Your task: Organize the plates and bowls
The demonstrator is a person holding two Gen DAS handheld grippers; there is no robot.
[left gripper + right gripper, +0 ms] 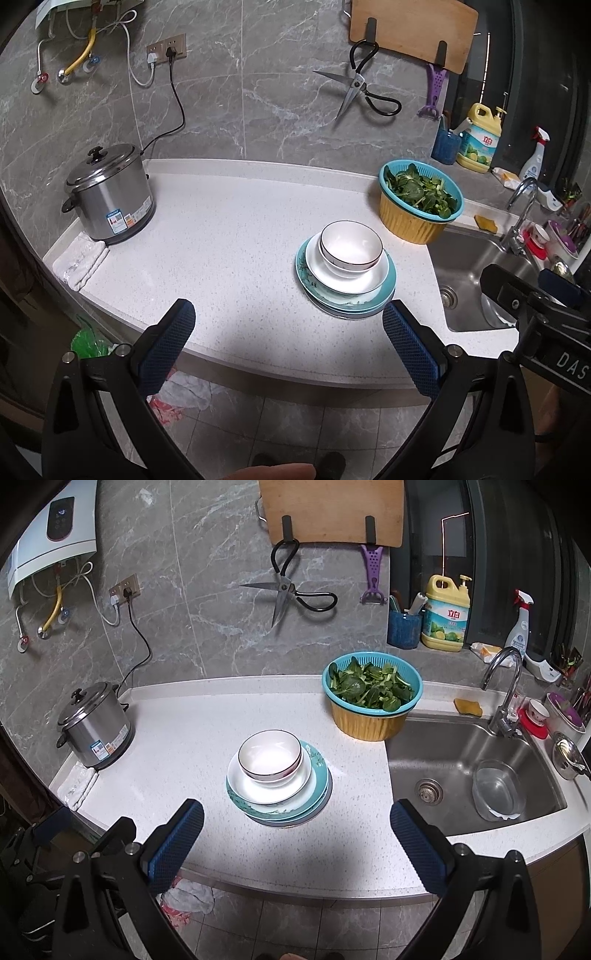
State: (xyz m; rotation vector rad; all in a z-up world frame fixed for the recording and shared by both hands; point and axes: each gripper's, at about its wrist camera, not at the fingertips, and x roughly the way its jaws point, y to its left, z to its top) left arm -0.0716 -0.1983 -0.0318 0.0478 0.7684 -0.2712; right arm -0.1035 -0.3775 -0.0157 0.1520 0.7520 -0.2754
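Bowl (269, 756) sits upright, mouth up, atop stacked plates (284, 797).

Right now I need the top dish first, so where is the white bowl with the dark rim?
The white bowl with the dark rim sits atop the stacked white and teal plates mid-counter in both views, between the steel rice cooker and the sink.
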